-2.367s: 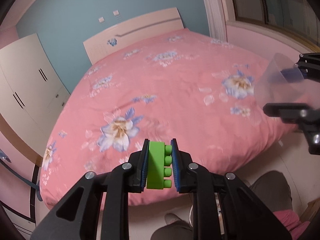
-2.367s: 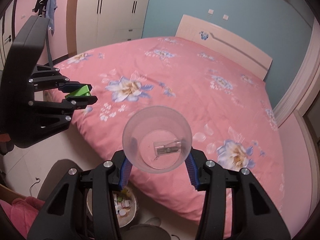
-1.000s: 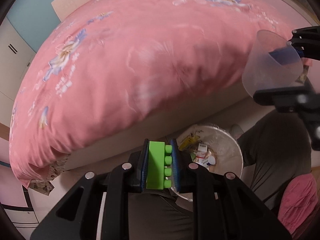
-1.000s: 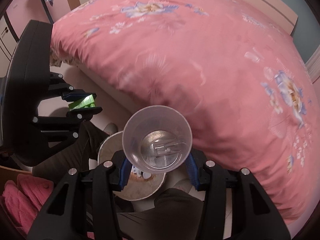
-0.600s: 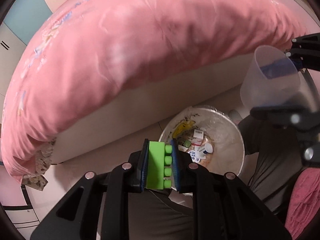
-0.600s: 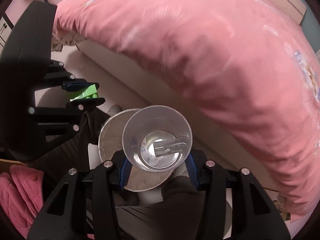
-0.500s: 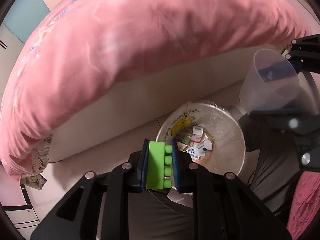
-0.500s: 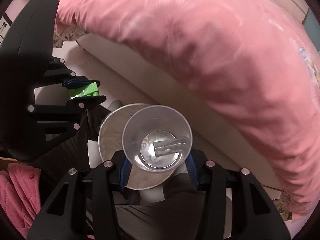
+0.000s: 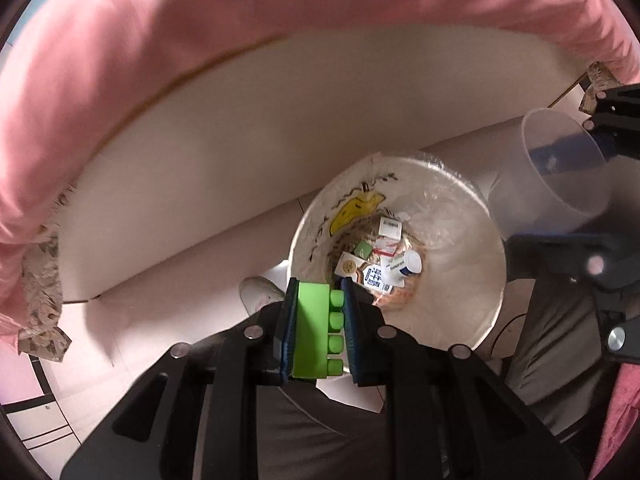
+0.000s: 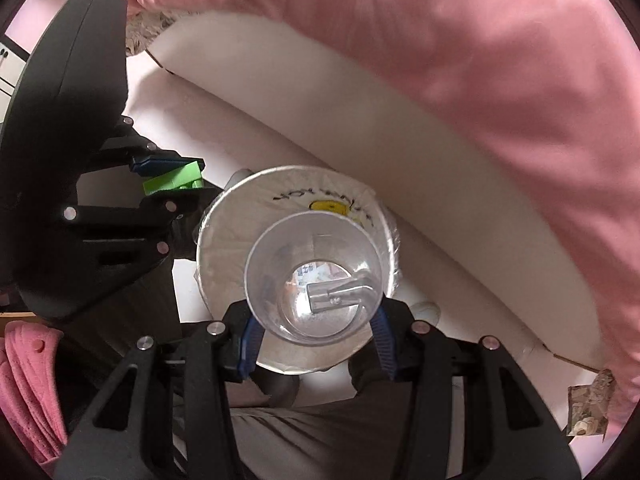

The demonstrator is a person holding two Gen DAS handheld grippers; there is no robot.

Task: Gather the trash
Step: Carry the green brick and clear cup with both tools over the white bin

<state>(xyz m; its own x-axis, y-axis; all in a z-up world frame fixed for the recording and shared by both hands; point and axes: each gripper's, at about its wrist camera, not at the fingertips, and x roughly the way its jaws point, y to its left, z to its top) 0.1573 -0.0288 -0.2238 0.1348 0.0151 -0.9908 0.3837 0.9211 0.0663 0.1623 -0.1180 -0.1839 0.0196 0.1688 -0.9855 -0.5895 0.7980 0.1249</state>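
My left gripper (image 9: 320, 330) is shut on a green toy brick (image 9: 314, 330) and holds it just above the near left rim of a round white trash bin (image 9: 476, 304) lined with a clear bag. The bin holds several cartons and wrappers (image 9: 380, 258). My right gripper (image 10: 314, 334) is shut on a clear plastic cup (image 10: 276, 280) with a small metal piece (image 10: 340, 294) inside, and holds it over the bin (image 10: 224, 240). The cup (image 9: 560, 184) and brick (image 10: 172, 182) each show in the other view.
A bed with a pink quilt (image 9: 200, 40) and a white base (image 9: 240, 120) stands just behind the bin. The person's grey trousers (image 9: 320, 432) and a white shoe (image 9: 260, 292) are below the grippers. A pink cloth (image 10: 28, 384) lies at the left.
Both grippers have swung down from facing the bed to over the trash bin. The brick and the cup are still held.
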